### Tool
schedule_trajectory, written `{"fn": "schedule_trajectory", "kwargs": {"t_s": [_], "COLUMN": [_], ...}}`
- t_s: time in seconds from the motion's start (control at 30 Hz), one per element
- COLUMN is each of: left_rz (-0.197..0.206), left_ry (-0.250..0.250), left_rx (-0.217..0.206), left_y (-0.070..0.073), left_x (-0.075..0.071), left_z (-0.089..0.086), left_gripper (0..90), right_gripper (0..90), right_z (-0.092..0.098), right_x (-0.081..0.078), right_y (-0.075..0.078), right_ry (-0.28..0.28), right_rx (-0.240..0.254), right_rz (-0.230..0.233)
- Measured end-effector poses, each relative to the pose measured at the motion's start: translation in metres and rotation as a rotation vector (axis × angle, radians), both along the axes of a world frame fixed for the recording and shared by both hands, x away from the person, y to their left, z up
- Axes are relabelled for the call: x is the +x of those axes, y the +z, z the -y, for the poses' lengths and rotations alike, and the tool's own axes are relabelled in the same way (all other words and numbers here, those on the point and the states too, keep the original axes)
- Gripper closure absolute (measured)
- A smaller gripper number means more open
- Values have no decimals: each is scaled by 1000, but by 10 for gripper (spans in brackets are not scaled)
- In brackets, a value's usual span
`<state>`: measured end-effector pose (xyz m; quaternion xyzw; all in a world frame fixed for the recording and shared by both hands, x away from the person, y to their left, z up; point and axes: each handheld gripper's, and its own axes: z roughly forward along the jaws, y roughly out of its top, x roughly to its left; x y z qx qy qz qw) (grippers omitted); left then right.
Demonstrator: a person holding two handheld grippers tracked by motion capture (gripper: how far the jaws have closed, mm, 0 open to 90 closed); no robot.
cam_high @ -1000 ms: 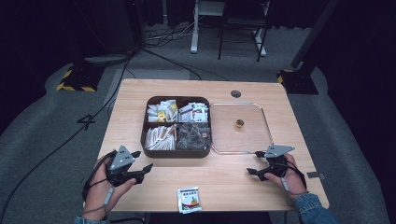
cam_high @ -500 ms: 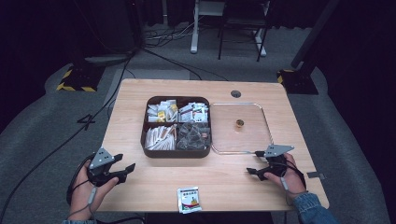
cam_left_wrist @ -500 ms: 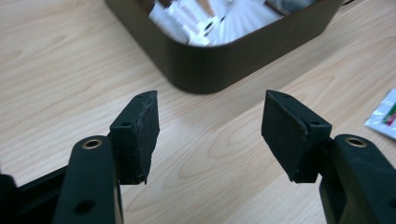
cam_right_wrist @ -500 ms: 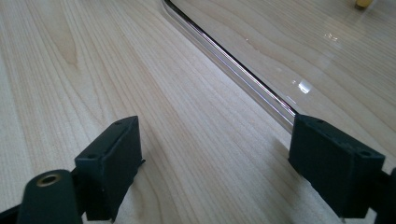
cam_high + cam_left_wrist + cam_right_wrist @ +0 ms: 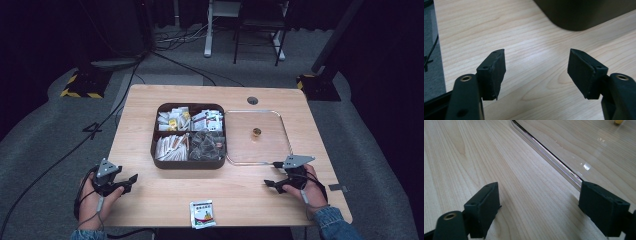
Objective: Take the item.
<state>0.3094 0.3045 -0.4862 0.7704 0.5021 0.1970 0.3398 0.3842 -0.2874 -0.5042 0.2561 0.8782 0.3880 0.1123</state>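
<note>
A dark brown divided organiser box (image 5: 188, 142) is sitting at the centre of the wooden table (image 5: 150, 105). It is holding four compartments: white and yellow packets in the far left, white packets with red print in the far right, pale stick sachets in the near left, and grey translucent pouches in the near right. In the left gripper view, one rounded dark corner of this box (image 5: 584, 13) is showing at the top of the frame.

A clear shallow tray (image 5: 282, 132) is lying directly to the right of the box, touching or nearly touching its side. A small gold-coloured object (image 5: 256, 132) is standing inside the tray; its kind cannot be told. A single white sachet (image 5: 202, 213) with a coloured label is lying flat near the front table edge, between the two hands.

The left gripper (image 5: 129, 179) is resting at the front left of the table, its jaws spread wide over bare wood with nothing between them. The right gripper (image 5: 271, 183) is resting at the front right, just beside the tray's near corner; its jaws are also spread wide and empty, and the tray rim (image 5: 549, 157) is running past the right-hand jaw.

Compared with half a second ago, the left gripper is lying further in over the tabletop, closer to the box, while the right gripper is holding the same position.
</note>
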Motion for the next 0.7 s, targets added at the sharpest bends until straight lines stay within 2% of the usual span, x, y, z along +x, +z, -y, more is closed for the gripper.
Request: {"fn": "schedule_trajectory", "kwargs": {"t_s": [0.2, 0.3, 0.37, 0.5, 0.7], "left_rz": [-4, -17, -39, -33, -37], "left_ry": [24, 22, 20, 20, 4], "left_rx": [19, 26, 46, 25, 28], "left_y": [-8, -11, -15, -19, -19], "left_x": [3, 4, 5, 7, 8], "left_z": [-2, -1, 1, 4, 4], "left_gripper": [246, 223, 207, 156, 129], "right_gripper": [170, 170, 170, 170, 170], "right_z": [0, 0, 0, 0, 0], "right_x": [0, 0, 0, 0, 0], "right_y": [0, 0, 0, 0, 0], "right_ry": [-1, -1, -1, 0, -1], "right_rx": [0, 0, 0, 0, 0], "right_rz": [0, 1, 0, 0, 1]}}
